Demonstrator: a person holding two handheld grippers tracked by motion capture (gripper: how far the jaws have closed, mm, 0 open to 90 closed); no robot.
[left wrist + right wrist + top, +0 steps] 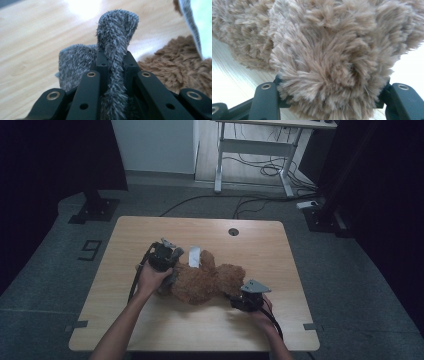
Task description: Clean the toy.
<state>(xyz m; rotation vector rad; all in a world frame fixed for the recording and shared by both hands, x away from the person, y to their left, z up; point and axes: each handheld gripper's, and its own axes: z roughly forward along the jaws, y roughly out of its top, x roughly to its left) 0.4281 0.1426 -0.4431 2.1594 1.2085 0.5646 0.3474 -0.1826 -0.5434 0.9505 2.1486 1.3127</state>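
The wooden table (150,330) is carrying a brown plush toy (205,282), which is lying on its side near the middle, between the two hands. A white tag (194,256) is resting against its far side. The right gripper (243,304) is holding one plump end of the toy: in the right gripper view the brown fur (332,65) is filling the space between the jaws, and they are pressing on it from both sides. The left gripper (170,256) is clamped tight on a piece of grey fuzzy cloth (116,37) at the other end of the toy, and the cloth is standing up past its tips.

To my judgement, the person is dressing or undressing the toy with this grey cloth. To do it well, the right gripper should be keeping the body steady on the table, while the left is pulling slowly along the toy, not upward. The pile is slippery, so the grip should be staying deep in the cloth, not at its edge.
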